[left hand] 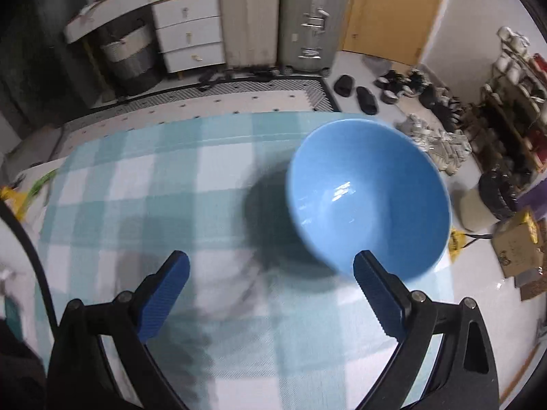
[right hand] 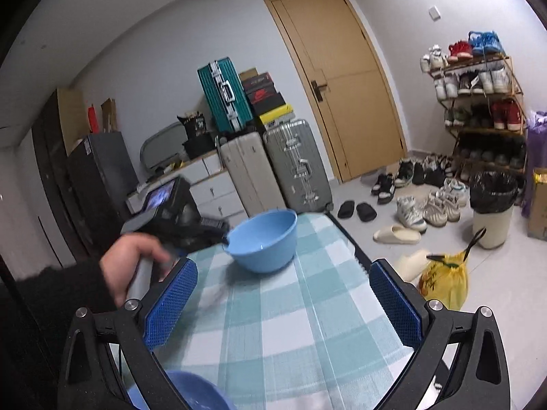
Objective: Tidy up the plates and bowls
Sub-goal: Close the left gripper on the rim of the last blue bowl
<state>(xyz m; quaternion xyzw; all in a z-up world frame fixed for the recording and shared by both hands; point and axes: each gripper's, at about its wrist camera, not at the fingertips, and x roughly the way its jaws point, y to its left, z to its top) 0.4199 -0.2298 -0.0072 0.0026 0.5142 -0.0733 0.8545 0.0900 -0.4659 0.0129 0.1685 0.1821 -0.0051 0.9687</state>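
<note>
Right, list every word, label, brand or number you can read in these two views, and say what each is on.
No text can be read for certain.
Stacked shoeboxes on the suitcases: a red logo mark, lettering too small.
Black bag on the drawers: pale print, blurred.
Yellow bag on the floor: dark marks, unreadable.
Cardboard box on the floor: faint print, unreadable.
The blue bowl, checked cloth and gripper fingers carry no writing.

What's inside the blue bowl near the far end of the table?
The blue bowl looks empty: only glossy blue interior with light glare. It sits on the checked tablecloth; the cloth directly under its base is hidden.
</note>
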